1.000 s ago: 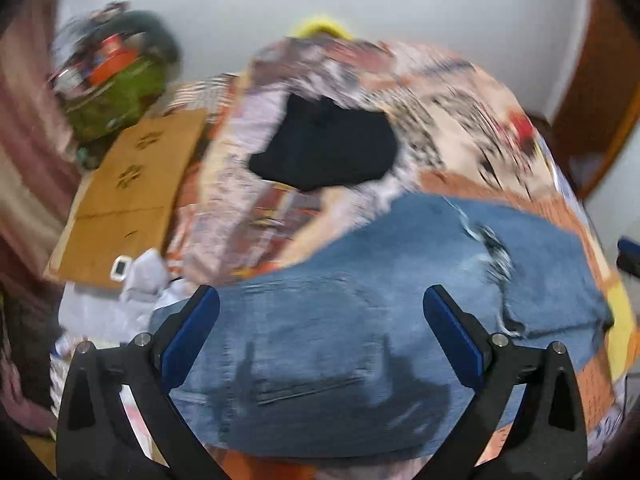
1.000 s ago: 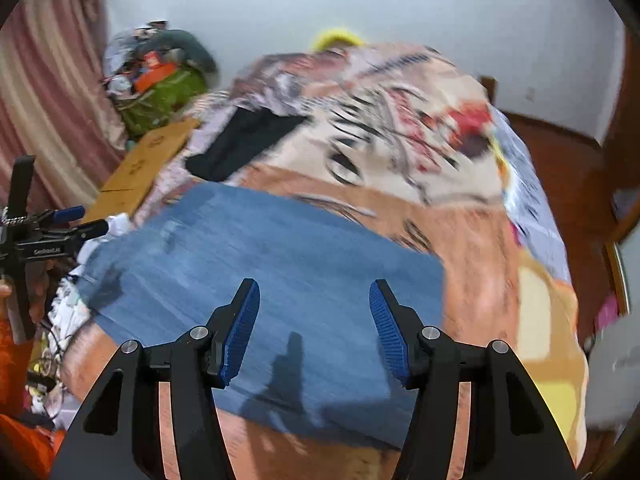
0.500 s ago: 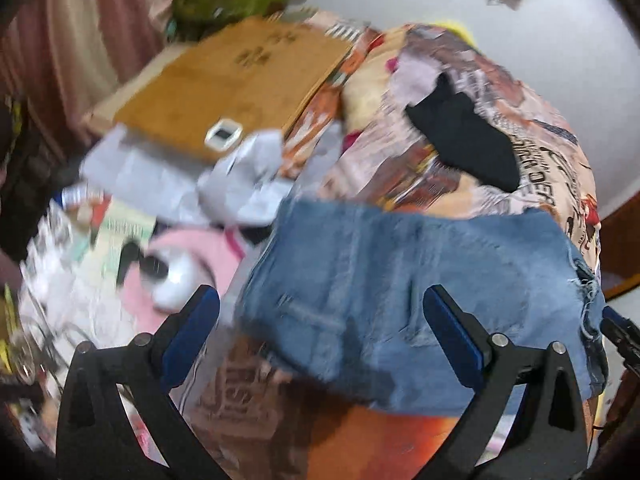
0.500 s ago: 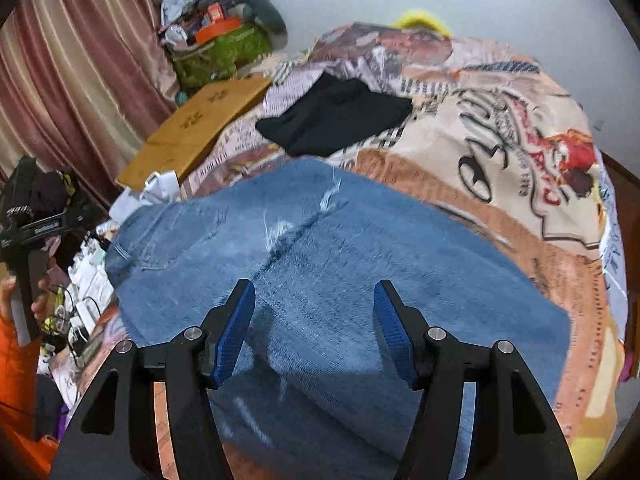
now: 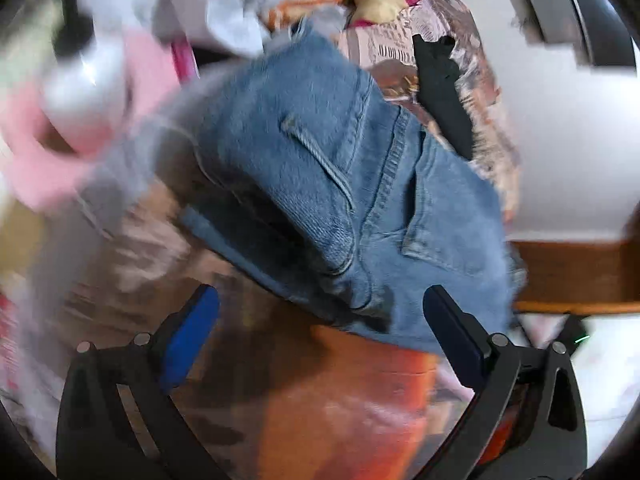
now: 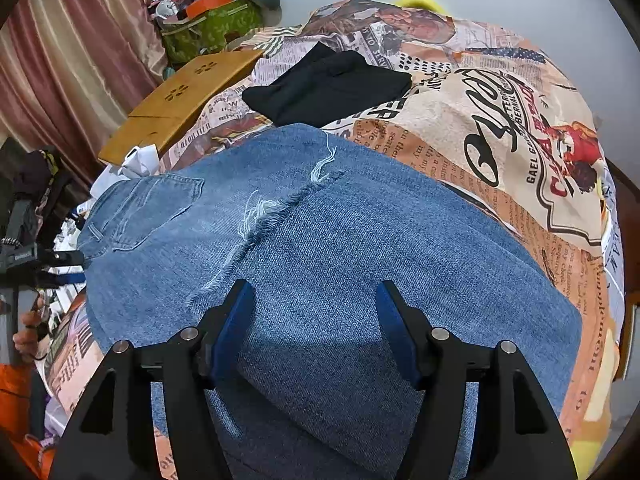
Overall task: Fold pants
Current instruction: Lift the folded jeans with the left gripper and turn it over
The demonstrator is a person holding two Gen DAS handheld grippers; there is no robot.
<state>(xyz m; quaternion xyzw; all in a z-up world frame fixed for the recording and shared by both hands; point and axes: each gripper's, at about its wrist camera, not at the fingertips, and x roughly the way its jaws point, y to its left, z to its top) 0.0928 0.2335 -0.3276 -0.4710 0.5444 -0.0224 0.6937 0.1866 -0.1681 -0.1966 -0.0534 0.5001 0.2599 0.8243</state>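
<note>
Blue denim pants [image 6: 320,240] lie folded on the printed bedspread [image 6: 500,128], with a frayed tear across the top layer and a back pocket at the left end. My right gripper [image 6: 316,320] is open and empty, just above the pants' near folded edge. My left gripper [image 5: 320,328] is open and empty, close to the waistband end of the pants [image 5: 340,184], which hangs at the bed's side. The left gripper also shows at the left edge of the right wrist view [image 6: 44,268].
A folded black garment [image 6: 328,84] lies on the bedspread behind the pants. A wooden board [image 6: 180,96] and a green bag with clutter [image 6: 212,20] sit at the far left. Pink and white clutter [image 5: 100,80] lies beside the bed.
My left gripper has swung down and closer to the waistband end at the bed's side, with much blur. My right gripper has moved down closer over the pants' near edge.
</note>
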